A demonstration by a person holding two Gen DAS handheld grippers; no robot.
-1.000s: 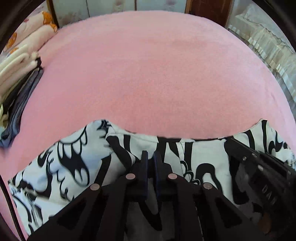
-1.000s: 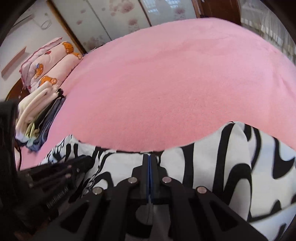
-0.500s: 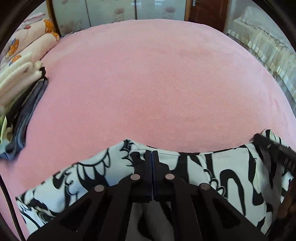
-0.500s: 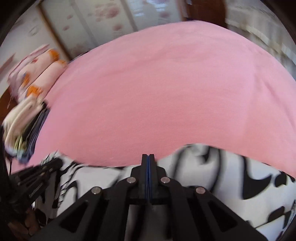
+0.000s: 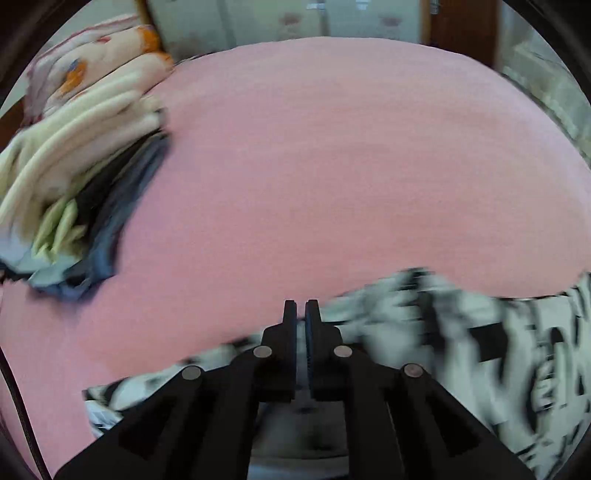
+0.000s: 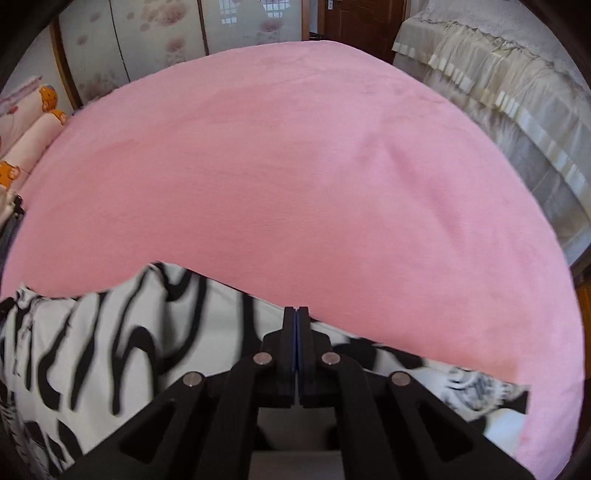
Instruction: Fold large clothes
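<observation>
A white garment with black stripes (image 5: 461, 332) lies along the near side of the pink bed (image 5: 332, 166), blurred by motion in the left wrist view. My left gripper (image 5: 301, 306) sits at the garment's left end. Its jaws are opening by a thin slit, with pale cloth still pinched low between them and the tips over bare pink cover. In the right wrist view the garment (image 6: 110, 332) runs off to the left. My right gripper (image 6: 296, 312) is shut on its far edge, blue pads pressed together. Neither gripper shows in the other's view.
A pile of folded cream and dark blue clothes (image 5: 74, 166) lies at the bed's left edge, below pillows with orange prints (image 5: 92, 55). A second bed with a cream frilled cover (image 6: 517, 92) stands to the right. Flowered sliding doors (image 6: 184, 37) and a brown door (image 6: 362, 22) close the far side.
The grippers have drawn apart, left one leftward toward the folded pile, right one rightward. Each has dropped out of the other's view. A thin slit now shows between the left jaws.
</observation>
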